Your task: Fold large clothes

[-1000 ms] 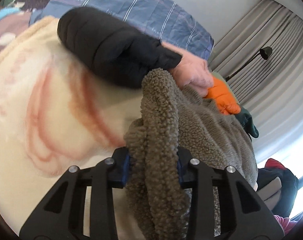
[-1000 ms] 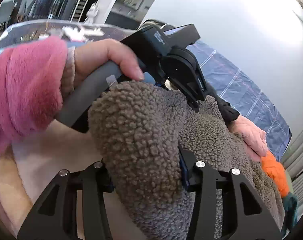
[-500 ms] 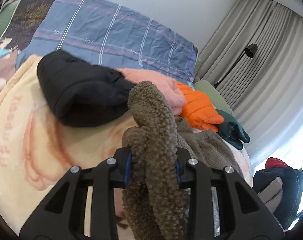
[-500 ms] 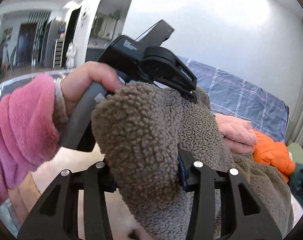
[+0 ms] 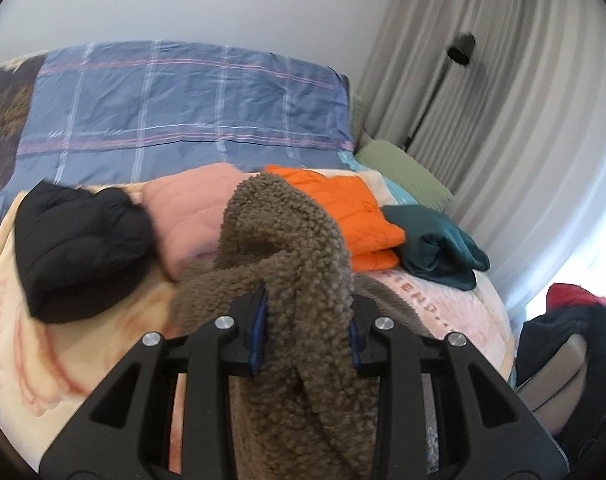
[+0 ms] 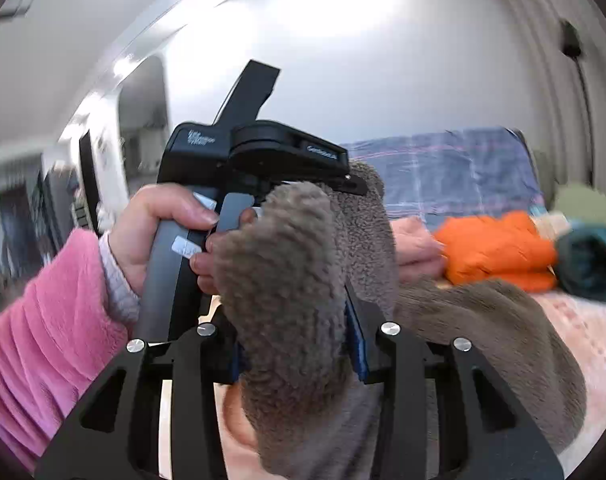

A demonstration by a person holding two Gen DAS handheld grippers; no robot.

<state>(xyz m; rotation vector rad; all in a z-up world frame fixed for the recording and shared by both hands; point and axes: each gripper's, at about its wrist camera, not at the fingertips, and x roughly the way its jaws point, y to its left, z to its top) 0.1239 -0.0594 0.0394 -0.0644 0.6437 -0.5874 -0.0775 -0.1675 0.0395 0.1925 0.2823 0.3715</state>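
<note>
Both tools are clamped on the same brown sherpa-fleece garment (image 5: 287, 240). The left gripper (image 5: 307, 330) has its jaws narrowed onto a thick bunched fold that rises toward 12 o'clock in its view. The right gripper (image 6: 299, 344) likewise pinches a wad of fleece (image 6: 287, 280), with the rest of the cloth trailing off toward 4 o'clock onto the bed.

Key relation: the two grip points sit close together. In the right wrist view the left tool body and the hand in a pink fleecy sleeve (image 6: 159, 236) lie at 10–11 o'clock, touching the fleece. Judgement: the garment's long axis hangs down and away toward the bed, so neither hand is nearer; the coming move probably calls for lifting or spreading the held edge before laying it flat.

Surface: a cream-and-pink plush blanket (image 5: 31, 360) on a bed. Toward 12 o'clock lies a row of bundles: black puffer jacket (image 5: 75, 244), pale pink quilted piece (image 5: 191, 208), orange quilted jacket (image 5: 343, 208), dark teal garment (image 5: 435, 244). Behind them are a blue plaid duvet (image 5: 183, 100), a plain wall, grey curtains (image 5: 503, 100) and a black floor lamp (image 5: 461, 50).
</note>
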